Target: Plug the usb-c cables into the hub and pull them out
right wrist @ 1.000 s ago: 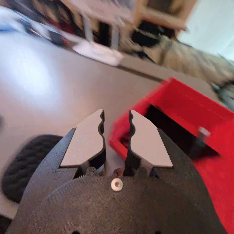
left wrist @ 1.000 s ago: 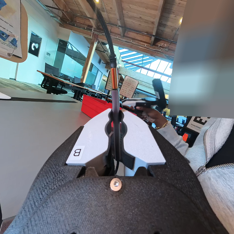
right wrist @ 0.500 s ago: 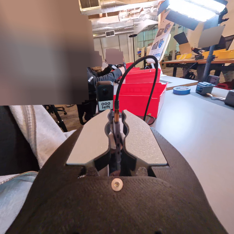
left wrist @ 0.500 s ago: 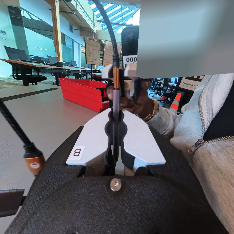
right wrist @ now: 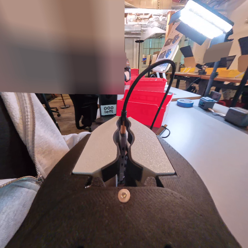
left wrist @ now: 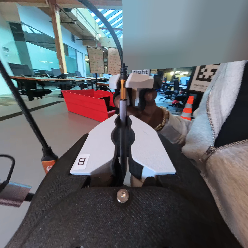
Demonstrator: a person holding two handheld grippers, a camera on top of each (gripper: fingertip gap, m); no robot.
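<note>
Between the left gripper's clamped fingers, the grey hub — its gold-collared cable plug pinched by the right gripper.

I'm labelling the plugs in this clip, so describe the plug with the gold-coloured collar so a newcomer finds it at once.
In the left wrist view, start at the red bin on the grey table and go right to the right gripper facing the camera. Between its white fingers stands the plug, atop the grey hub. Its gold-coloured collar sits between black cable and grey hub, unlike the orange plug hanging at lower left.
</note>
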